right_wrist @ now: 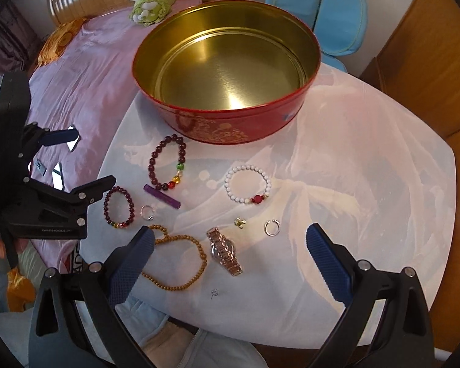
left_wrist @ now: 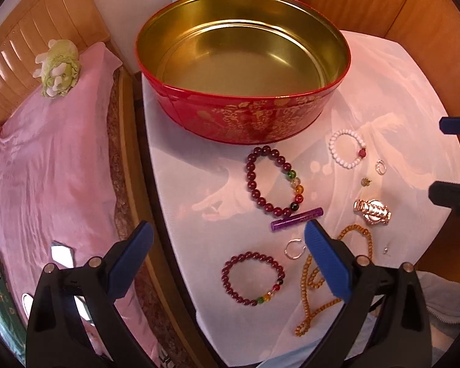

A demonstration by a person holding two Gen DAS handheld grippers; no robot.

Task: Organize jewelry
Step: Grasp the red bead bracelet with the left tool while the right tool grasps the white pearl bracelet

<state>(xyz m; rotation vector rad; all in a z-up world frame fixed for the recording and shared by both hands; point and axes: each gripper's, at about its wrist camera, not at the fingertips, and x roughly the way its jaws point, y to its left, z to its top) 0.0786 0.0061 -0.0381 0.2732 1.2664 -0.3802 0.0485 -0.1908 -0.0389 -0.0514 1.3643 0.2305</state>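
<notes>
You hold both grippers above the near edge of the worktop [right_wrist: 368, 159], the left gripper [left_wrist: 228, 259] and the right gripper [right_wrist: 230, 256] each with fingers spread wide and holding nothing; that suits a start, since every piece lies loose and the red tin [right_wrist: 227, 70] at twelve o'clock stands bare inside, ready to receive them; the jewelry is spread flat and mostly apart, which should give your fingers room around each piece. Count three bead bracelets: a large dark red bracelet [right_wrist: 168, 163] just in front of the tin, a small dark red bracelet [right_wrist: 119, 208] at nine o'clock, and a white bracelet [right_wrist: 248, 185] near the centre; one amber bead necklace [right_wrist: 181, 260] lies partly under your right gripper's left finger; one gold watch [right_wrist: 225, 251] sits beside it; two silver rings [right_wrist: 272, 228] rest well apart; one purple tube [right_wrist: 162, 201] touches the large bracelet; one small green charm [right_wrist: 239, 222] and one tiny silver bit [right_wrist: 214, 293] complete the lot.
</notes>
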